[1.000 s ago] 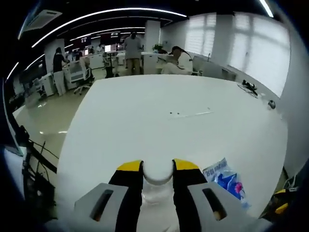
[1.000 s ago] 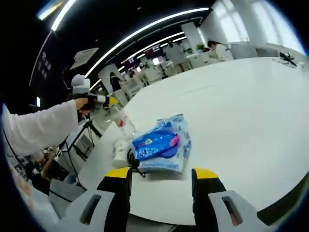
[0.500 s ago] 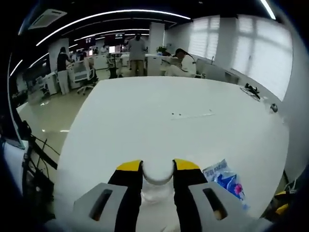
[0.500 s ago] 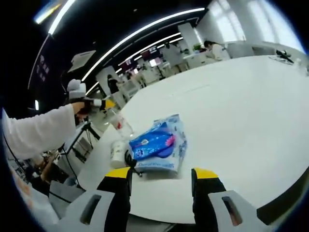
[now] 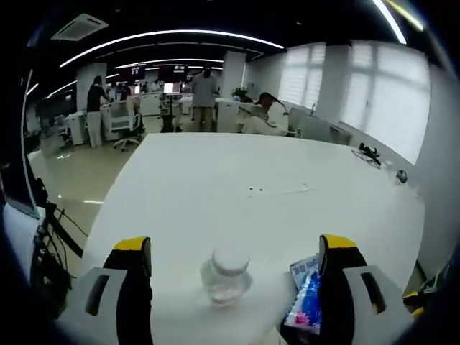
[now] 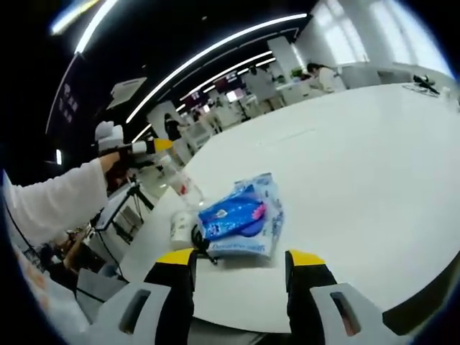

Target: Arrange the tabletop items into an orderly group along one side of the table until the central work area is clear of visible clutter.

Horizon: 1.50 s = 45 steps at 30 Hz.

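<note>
One bottle [image 5: 226, 272], one blue packet [image 6: 241, 218], one cup [image 6: 180, 228].

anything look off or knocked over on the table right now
Nothing spilled or damaged. The clear bottle stands between the open left tool's jaws, beside the blue packet. Both sit near the table edge.

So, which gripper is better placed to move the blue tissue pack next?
Probably the right gripper: open, empty, with the blue tissue pack just ahead of its jaws. The left gripper is open around the bottle.
</note>
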Each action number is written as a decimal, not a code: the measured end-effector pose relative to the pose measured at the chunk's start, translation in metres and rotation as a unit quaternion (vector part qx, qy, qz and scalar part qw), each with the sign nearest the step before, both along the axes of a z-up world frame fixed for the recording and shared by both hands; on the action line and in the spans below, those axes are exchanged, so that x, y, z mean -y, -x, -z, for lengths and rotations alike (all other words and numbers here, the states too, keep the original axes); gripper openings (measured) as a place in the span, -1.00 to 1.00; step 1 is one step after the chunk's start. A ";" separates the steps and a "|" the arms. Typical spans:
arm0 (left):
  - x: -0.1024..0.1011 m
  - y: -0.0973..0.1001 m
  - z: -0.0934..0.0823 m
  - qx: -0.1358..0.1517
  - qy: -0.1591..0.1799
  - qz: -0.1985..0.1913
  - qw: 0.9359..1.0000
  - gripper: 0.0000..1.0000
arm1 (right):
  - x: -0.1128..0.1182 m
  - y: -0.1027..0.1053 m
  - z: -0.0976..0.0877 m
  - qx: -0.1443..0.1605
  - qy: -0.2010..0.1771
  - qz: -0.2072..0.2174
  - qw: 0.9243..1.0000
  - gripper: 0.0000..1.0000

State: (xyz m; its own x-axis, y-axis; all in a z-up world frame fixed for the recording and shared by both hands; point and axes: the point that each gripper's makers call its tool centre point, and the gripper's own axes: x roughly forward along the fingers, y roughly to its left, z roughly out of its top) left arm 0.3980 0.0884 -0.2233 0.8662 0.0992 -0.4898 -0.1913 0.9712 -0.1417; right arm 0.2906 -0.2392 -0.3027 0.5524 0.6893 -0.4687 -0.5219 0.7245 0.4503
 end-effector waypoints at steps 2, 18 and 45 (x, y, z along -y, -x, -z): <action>0.003 0.008 -0.004 0.006 0.001 0.003 1.000 1.00 | 0.000 0.002 -0.002 0.002 -0.002 -0.002 1.000 -0.02; 0.025 0.093 -0.007 0.037 0.020 0.023 0.999 1.00 | -0.003 0.016 -0.004 -0.002 -0.009 -0.031 0.999 -0.02; 0.072 0.216 0.033 0.131 -0.040 0.065 0.988 1.00 | -0.035 0.011 -0.003 -0.005 0.007 -0.094 0.996 -0.06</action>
